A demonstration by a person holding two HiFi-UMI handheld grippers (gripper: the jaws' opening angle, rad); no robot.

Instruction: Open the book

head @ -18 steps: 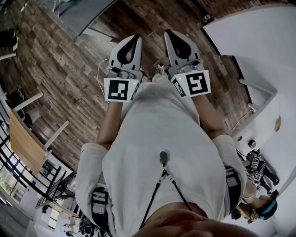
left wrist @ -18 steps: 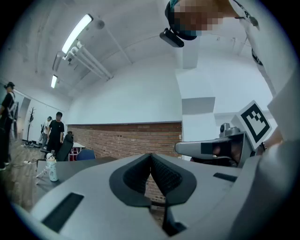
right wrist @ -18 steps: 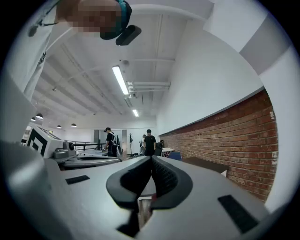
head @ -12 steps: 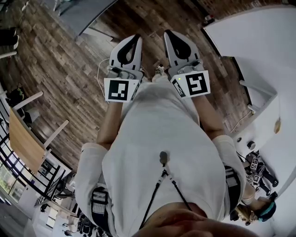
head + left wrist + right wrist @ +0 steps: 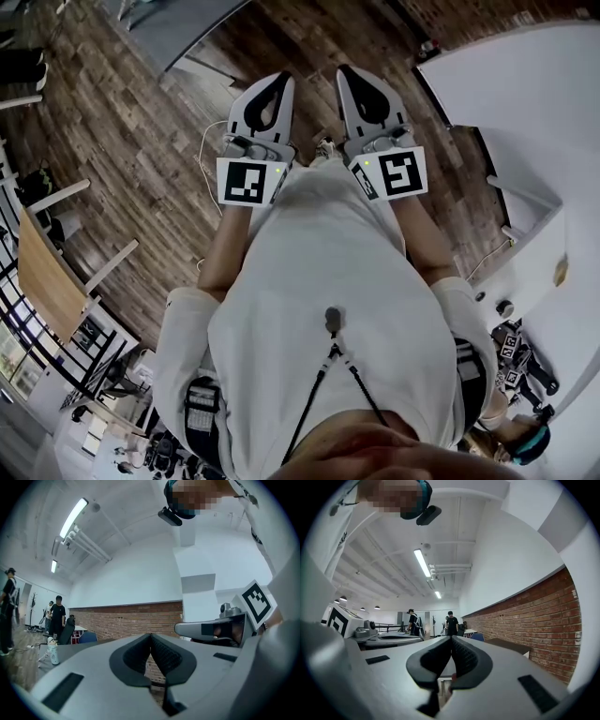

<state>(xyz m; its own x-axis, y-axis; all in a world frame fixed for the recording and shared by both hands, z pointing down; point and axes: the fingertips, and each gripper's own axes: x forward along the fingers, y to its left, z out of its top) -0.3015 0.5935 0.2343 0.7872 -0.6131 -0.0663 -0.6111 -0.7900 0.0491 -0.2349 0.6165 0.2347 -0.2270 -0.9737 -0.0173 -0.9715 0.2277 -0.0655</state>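
Hardly anything has been changed in the last moment. The left gripper (image 5: 150, 637) and the right gripper (image 5: 451, 639) are kept side by side and level, close before the shirt (image 5: 328, 262). Only a slight drift of the whole head view is noted, with the table (image 5: 525, 94) carried a little further right. No approach to anything is shown, so the task is judged not yet begun.

Both pairs of jaws are clenched, ribbed pad against ribbed pad, and nothing is held between them. Beyond them only a brick wall (image 5: 126, 620), ceiling lights (image 5: 423, 562) and far people (image 5: 451, 623) are seen.

The book is found in no view, neither on the visible part of the table nor on the floor (image 5: 122, 141) below. Its look, closed or open, thick or thin, cannot be told. It must first be located.
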